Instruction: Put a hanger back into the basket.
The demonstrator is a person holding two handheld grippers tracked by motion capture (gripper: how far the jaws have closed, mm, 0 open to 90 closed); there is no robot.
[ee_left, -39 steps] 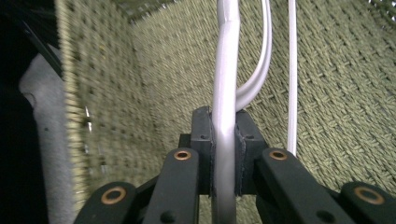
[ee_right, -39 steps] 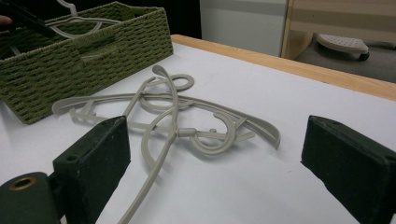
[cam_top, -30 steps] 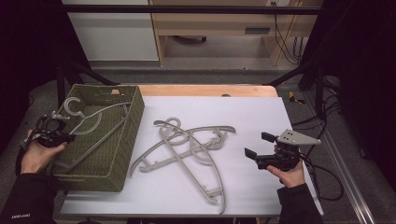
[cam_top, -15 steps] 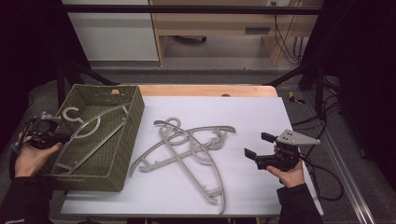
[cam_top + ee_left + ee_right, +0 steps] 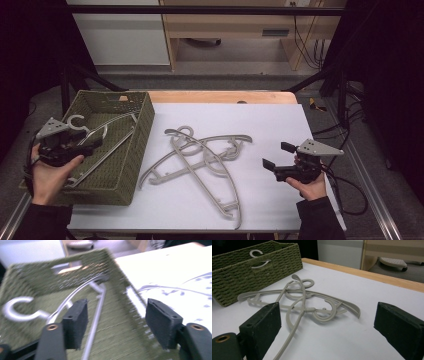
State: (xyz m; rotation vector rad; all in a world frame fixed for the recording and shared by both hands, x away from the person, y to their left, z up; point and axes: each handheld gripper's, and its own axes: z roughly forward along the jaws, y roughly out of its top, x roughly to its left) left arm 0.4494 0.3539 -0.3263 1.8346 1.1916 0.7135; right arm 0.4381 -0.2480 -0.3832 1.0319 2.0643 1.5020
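High view: our right gripper (image 5: 274,165), fingers apart, sits nearest the grey plastic hangers (image 5: 200,160) lying leftward; left gripper (image 5: 92,144) hangs apart over the green woven basket (image 5: 131,150).

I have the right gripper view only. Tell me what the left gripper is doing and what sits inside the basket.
Observer: The left gripper is over the green basket, jaws open, gripping nothing.
Operator: Report the basket's contents.
Observer: One light hanger lies inside, with its hook near the left gripper.
Operator: Give me the layout of the hangers on the table from above.
Observer: The high view shows a crossed pile of grey hangers on the white table, between the basket and the right gripper, whose jaws are open and clear of the pile.
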